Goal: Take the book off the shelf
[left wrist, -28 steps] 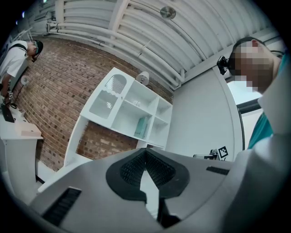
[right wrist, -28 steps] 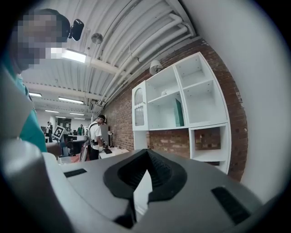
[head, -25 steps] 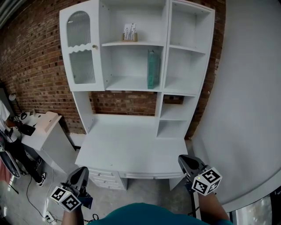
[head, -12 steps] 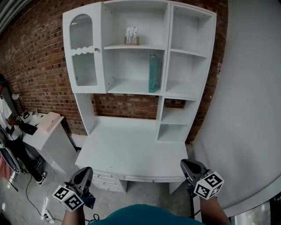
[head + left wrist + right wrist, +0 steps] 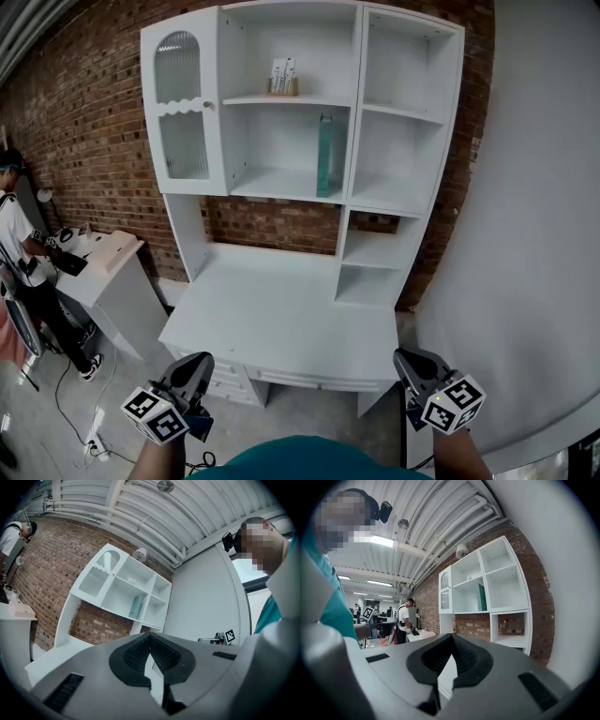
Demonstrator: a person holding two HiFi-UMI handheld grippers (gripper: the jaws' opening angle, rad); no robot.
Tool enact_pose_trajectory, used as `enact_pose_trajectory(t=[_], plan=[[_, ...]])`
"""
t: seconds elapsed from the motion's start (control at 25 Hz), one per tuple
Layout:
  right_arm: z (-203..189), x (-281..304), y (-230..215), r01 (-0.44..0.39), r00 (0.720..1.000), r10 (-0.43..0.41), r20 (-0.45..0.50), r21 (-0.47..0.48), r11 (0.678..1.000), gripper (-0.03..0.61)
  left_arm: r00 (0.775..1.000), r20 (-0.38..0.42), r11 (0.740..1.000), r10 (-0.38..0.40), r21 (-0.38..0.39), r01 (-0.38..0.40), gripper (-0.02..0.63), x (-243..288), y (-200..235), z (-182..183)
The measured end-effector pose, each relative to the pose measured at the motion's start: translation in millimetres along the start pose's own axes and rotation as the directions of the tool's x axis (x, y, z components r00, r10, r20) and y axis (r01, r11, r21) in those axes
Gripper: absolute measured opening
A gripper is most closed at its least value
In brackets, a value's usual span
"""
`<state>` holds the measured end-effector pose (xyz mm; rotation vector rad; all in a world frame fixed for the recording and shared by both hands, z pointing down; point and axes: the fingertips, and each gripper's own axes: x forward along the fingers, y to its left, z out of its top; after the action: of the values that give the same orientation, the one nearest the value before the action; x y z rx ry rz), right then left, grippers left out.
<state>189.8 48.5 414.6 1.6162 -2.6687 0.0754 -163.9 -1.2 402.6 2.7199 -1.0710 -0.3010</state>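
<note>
1. the head view looks down on a white desk (image 5: 281, 314) with a tall white shelf unit (image 5: 412, 122) on it against a brick wall (image 5: 84, 103). the teal book (image 5: 324, 156) stands upright in the middle compartment, against its right wall.
2. only this view shows the small box (image 5: 281, 77) on the shelf above the book, the drawers (image 5: 230, 380) under the desk, and both tools at once.
3. the left hand-held gripper (image 5: 199, 363) and the right hand-held gripper (image 5: 406, 359) are low at the near edge of the desk, well apart from the book.
4. the left gripper view shows its jaws closed tip to tip with nothing between them. it also shows the ribbed ceiling (image 5: 154, 508).
5. the right gripper view shows its jaws also closed on nothing. only it shows the open room at the left with a ceiling light (image 5: 377, 541).
6. a person (image 5: 23, 248) stands at a white side table (image 5: 112, 281) on the far left.
7. since a second ago, both tools sit a little further right in the head view, and the person at the side table has come more fully into view. the book has not moved.
</note>
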Motion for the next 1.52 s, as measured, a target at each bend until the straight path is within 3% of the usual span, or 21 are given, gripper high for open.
enact_pose_trajectory(t=[0.44,0.76,1.08,1.52], plan=[[0.9,-35.9,-28.4,-0.032,0.999,0.032,0.015,-0.018,0.999,0.018,0.997,-0.018,0.998,-0.069,0.014,0.069,0.006,55.0,-62.1,-11.9],[-9.9,-18.9,-47.1,-0.023,1.0,0.023,0.005,0.006,1.0,0.018,0.991,-0.039,0.992,-0.126,-0.014,0.126,0.006,92.5,-57.3,-17.1],[-5.3,50.0,-77.8,0.056,0.998,-0.056,-0.015,-0.004,0.998,0.018,0.979,-0.034,0.978,-0.202,-0.057,0.2,0.006,158.2,16.4,-19.2],[37.7,204.1,-131.8,0.171,0.985,-0.172,0.022,0.03,0.985,0.018,0.943,-0.063,0.944,-0.326,-0.075,0.322,0.006,277.1,147.9,26.2]])
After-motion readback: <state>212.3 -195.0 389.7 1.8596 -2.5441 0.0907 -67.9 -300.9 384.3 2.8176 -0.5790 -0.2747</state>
